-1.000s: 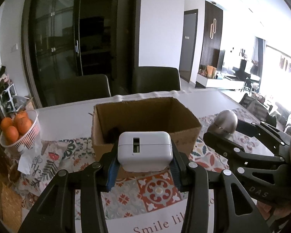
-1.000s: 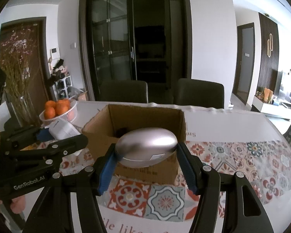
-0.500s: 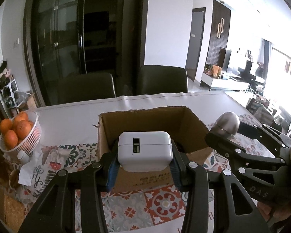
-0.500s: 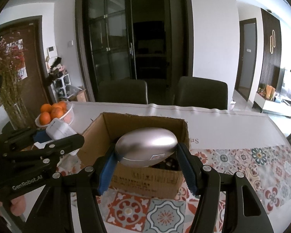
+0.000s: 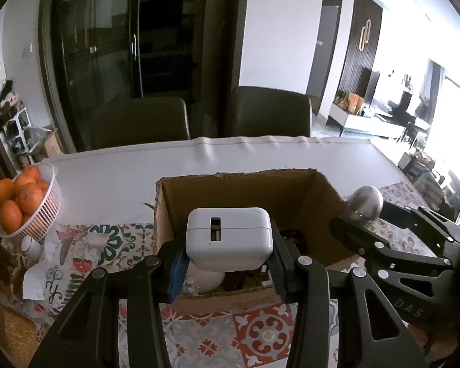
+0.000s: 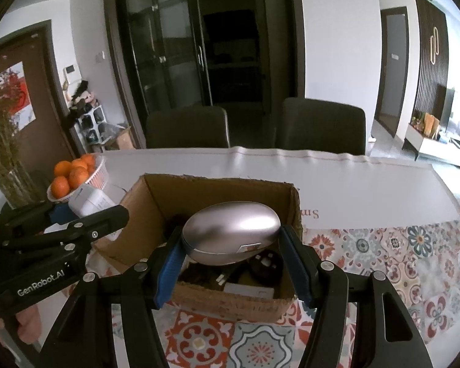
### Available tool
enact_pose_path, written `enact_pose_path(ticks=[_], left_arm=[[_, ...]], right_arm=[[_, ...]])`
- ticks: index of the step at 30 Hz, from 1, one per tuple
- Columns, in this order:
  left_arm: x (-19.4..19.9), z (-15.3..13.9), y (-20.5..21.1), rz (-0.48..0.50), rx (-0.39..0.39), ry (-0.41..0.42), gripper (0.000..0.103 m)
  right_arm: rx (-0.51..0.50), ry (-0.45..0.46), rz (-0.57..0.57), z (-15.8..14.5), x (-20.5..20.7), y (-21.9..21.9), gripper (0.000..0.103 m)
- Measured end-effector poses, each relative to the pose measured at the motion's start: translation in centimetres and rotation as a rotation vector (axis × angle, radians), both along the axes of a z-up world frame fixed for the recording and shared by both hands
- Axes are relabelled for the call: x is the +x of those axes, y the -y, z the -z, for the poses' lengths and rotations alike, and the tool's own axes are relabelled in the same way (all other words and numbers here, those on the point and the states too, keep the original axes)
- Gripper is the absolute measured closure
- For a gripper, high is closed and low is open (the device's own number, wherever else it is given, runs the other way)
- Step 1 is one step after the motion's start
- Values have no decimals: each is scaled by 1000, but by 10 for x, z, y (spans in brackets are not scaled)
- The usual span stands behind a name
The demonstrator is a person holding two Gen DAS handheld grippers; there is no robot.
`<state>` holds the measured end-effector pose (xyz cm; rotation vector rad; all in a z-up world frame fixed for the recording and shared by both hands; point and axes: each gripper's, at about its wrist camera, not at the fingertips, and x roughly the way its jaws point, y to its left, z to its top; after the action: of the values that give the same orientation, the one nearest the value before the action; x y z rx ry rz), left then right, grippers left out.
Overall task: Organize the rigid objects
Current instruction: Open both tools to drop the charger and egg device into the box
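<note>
The bench (image 5: 260, 159), dressed in a white runner and a patterned tile cloth, is carrying an open cardboard box (image 6: 230, 303) near its middle, and this box is serving as the collecting place. Several items are already lying on its floor, among them a rounded white object and some dark pieces too shadowed to identify, so part of the sorting appears done. A basket of oranges (image 5: 24, 205) is standing well apart at the bench's edge, beside crumpled paper. The left gripper (image 5: 227, 271) is clamping a white rectangular case (image 5: 229, 237) between its blue pads, holding it above the near wall of the box. The right gripper (image 6: 233, 271) is likewise gripping a silvery egg-shaped case (image 6: 231, 231) over the box's near rim. Both items are hanging unreleased, so two placements seem to remain: each gripper needs to lower and let go inside the box.
</note>
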<state>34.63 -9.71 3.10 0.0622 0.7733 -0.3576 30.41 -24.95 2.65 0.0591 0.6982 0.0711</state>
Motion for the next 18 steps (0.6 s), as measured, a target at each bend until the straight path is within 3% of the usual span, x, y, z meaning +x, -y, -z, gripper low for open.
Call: enact_pose_path(ticks=[13, 18], left_arm=[[22, 25, 2, -26, 81, -52, 58], [21, 23, -1, -44, 82, -32, 49]], right_arm=[[-30, -109, 15, 23, 22, -1, 41], [-52, -107, 23, 22, 22, -2, 39]])
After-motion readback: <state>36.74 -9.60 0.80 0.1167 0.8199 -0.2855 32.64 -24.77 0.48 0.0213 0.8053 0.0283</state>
